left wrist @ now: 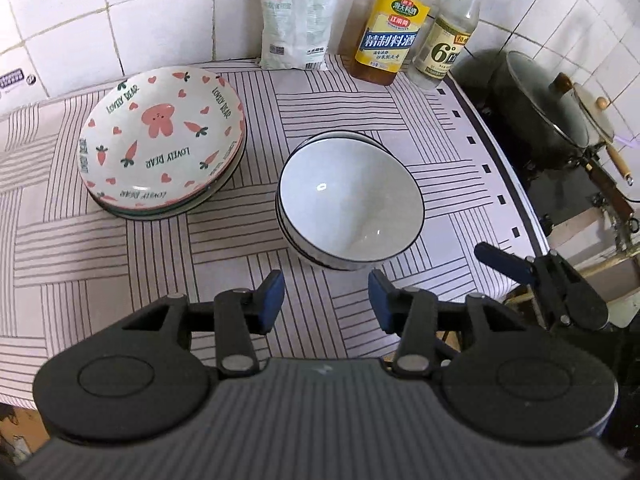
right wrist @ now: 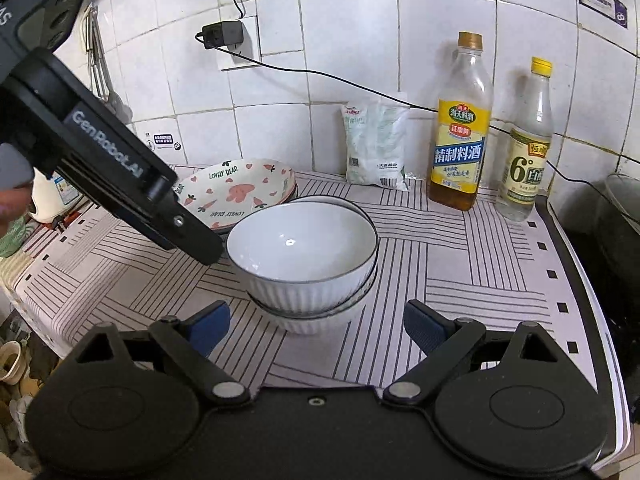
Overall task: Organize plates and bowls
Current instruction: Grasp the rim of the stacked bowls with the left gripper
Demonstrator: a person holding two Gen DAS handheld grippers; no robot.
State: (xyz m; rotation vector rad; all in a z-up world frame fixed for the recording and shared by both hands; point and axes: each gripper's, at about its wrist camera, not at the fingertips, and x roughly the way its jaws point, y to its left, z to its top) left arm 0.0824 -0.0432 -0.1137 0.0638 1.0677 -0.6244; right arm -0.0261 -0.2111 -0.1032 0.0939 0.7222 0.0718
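Note:
A stack of plates [left wrist: 160, 144] with pink carrot and heart prints sits on the striped table cover [left wrist: 100, 248], left of a stack of white ribbed bowls [left wrist: 348, 204] with dark rims. My left gripper [left wrist: 326, 300] stands open just short of the bowls, with nothing between its blue pads. My right gripper [right wrist: 318, 320] is open wide in front of the bowl stack [right wrist: 304, 248], its pads clear of the bowls. The plates [right wrist: 240, 192] lie behind the bowls. The left gripper's black housing [right wrist: 120, 168] reaches in from the upper left toward the bowls' left rim.
At the back wall stand a yellow-labelled bottle [left wrist: 390, 28], a clear vinegar bottle [left wrist: 448, 36] and a white bag [left wrist: 298, 24]. A lidded dark pot [left wrist: 548, 108] sits on the stove past the table's right edge. A black cable [right wrist: 340, 78] runs along the tiles.

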